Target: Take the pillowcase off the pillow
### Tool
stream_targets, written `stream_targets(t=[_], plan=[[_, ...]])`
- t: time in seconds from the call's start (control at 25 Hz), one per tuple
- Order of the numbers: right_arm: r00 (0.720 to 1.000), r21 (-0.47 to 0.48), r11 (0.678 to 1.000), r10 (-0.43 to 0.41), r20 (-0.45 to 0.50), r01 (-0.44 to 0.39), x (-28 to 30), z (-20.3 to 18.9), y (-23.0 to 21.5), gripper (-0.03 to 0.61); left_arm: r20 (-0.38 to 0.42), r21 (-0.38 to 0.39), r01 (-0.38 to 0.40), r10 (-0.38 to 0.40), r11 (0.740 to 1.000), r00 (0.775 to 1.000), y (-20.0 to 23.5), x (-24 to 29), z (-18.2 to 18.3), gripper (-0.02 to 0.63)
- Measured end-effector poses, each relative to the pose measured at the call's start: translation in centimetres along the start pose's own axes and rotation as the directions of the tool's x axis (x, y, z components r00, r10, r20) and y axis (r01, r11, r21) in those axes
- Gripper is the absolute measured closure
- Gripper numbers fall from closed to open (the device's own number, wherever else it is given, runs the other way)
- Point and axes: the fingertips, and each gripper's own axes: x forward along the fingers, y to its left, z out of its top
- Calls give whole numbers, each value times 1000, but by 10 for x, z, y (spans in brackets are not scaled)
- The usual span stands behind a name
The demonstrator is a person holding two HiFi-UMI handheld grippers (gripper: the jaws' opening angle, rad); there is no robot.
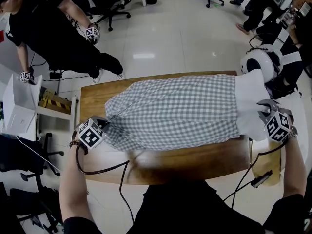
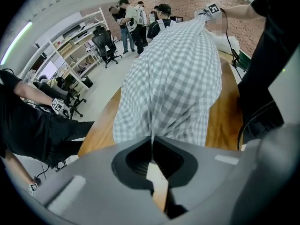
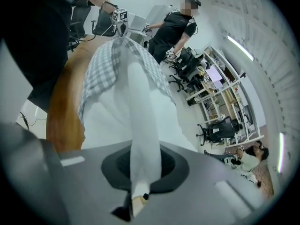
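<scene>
A grey-and-white checked pillowcase (image 1: 175, 111) lies lengthwise on the wooden table (image 1: 185, 162). The white pillow (image 1: 251, 99) sticks out of its right end. My left gripper (image 1: 106, 124) is shut on the case's bunched left end. In the left gripper view the checked cloth (image 2: 173, 74) runs straight into the closed jaws of the left gripper (image 2: 151, 142). At the pillow's bare end, my right gripper (image 1: 264, 107) is shut on it. The right gripper view shows a fold of white pillow (image 3: 136, 107) pinched in the right gripper (image 3: 139, 175), with the checked case (image 3: 105, 64) further along.
A person in black (image 1: 53, 28) leans in beyond the table's far left corner, holding marker cubes. A round white device (image 1: 261, 62) sits off the far right corner. Cables (image 1: 122, 167) hang over the near edge. A white box (image 1: 19, 106) stands at left.
</scene>
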Motion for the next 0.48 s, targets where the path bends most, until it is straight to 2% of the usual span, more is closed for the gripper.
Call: stream_targets(t=[0.32,0.48], plan=[[999,11,1000,18,-28,-18,15,-5,3,565,-4,-3,5,-5,1000,1000,-6,9,7,607],[999,34,999,36,-29,-35,33,-8,12,563,19,-45,25,-24,999,1000,-10,25,15,607]])
